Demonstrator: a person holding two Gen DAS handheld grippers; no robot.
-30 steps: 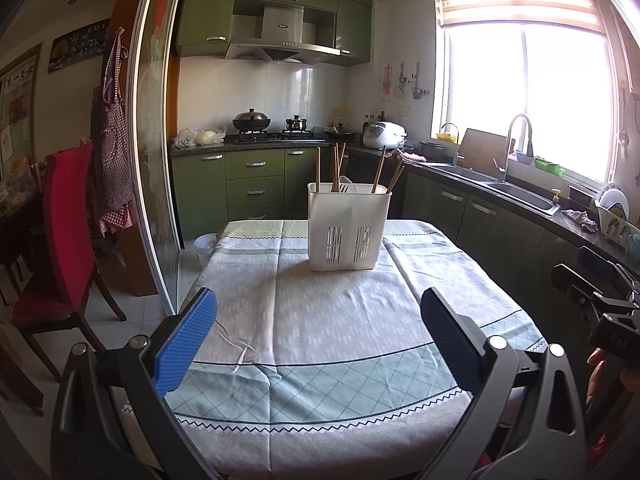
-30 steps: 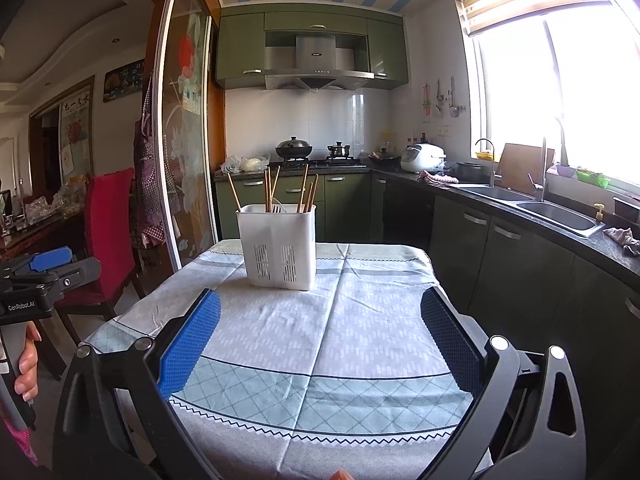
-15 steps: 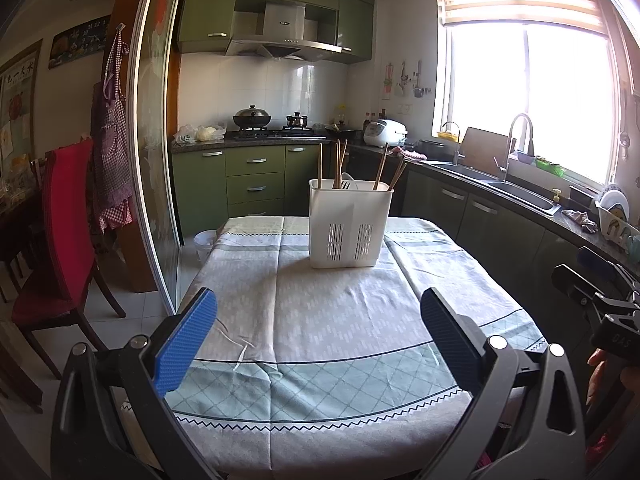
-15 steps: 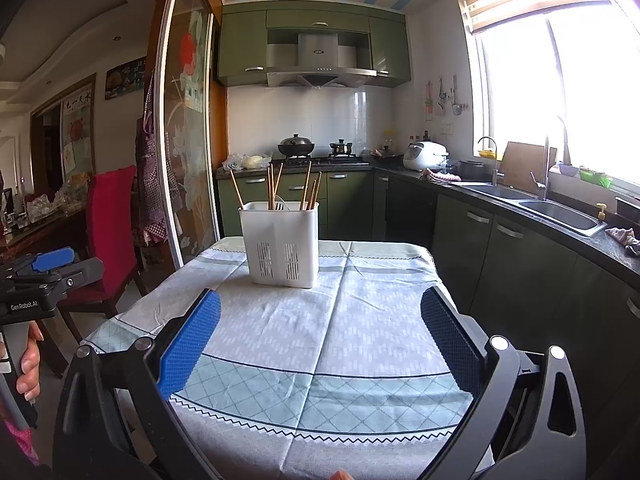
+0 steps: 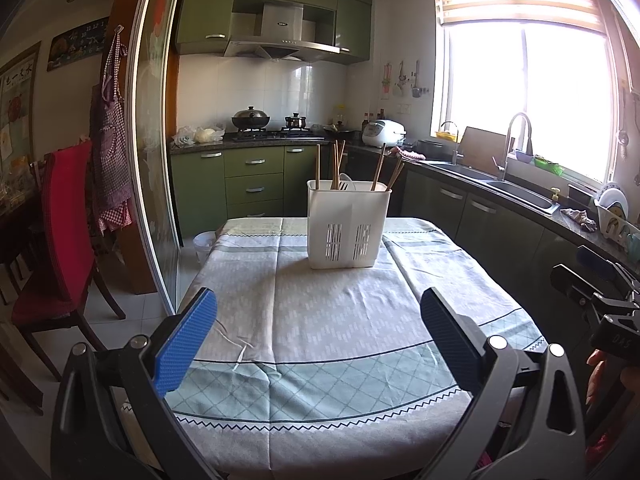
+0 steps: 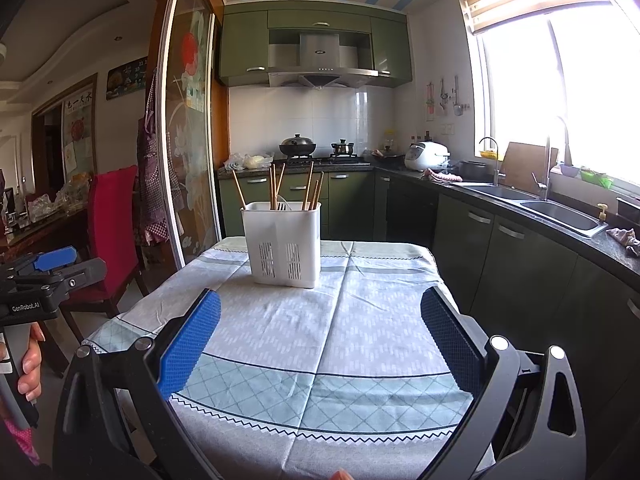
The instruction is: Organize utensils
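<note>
While wooden chopsticks point(image 5: 335, 165) stand upright inside it, the white utensil holder point(image 5: 348, 229) sits at the far middle of the tablecloth point(image 5: 328, 320); left gripper point(image 5: 318, 340) and right gripper point(image 6: 320, 344) hover at the near edge, spread, empty.

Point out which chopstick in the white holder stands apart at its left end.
The lone chopstick leaning out over the left end of the white holder; the others cluster near the middle and right.

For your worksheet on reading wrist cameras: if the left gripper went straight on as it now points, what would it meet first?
Probably the white utensil holder: it stands nearly centred ahead of the open left gripper, with only bare tablecloth between. Depth is uncertain.
</note>
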